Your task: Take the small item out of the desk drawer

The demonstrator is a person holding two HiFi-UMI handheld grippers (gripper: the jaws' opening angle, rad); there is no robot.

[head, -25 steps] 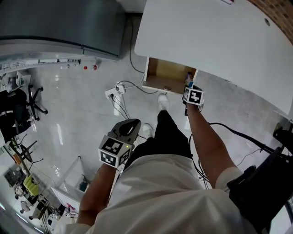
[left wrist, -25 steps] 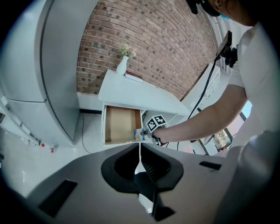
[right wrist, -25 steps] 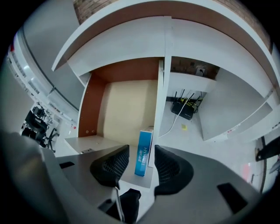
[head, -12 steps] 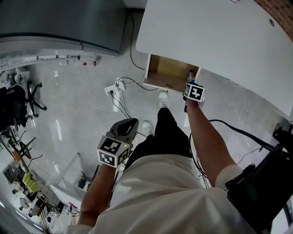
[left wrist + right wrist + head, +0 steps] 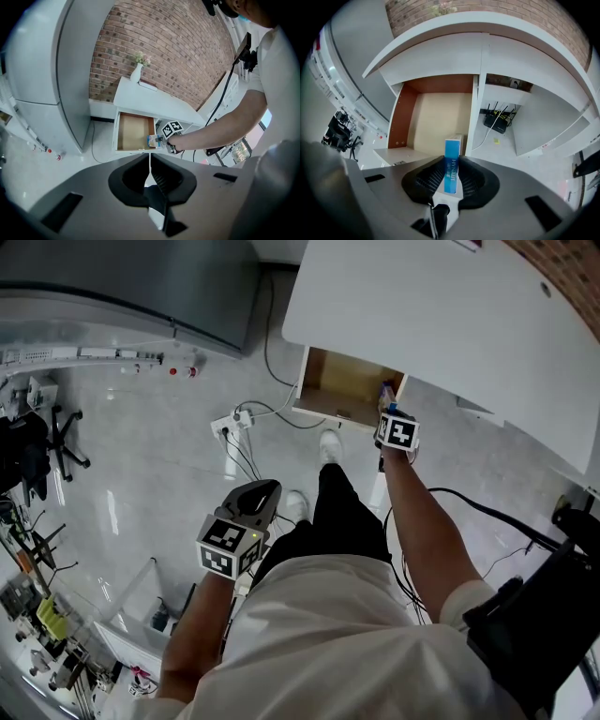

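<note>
From the head view, a drawer [image 5: 342, 390] stands open under the white bench [image 5: 450, 315]. The right tongs [image 5: 387, 411] reach into its right front corner, where a small blue box [image 5: 385, 393] shows. The left tongs [image 5: 261, 495] hang by the person's leg, well apart from the drawer.

In the left gripper view, the left tongs [image 5: 150, 161] are drawn almost together, with only a thin slit between them and nothing in it.

In the right gripper view, the right tongs [image 5: 451, 165] are closing on the small blue box [image 5: 451, 149]. The ribbed pads lie against both its broad faces. The box stands upright on edge, by the drawer's right wall.
</note>
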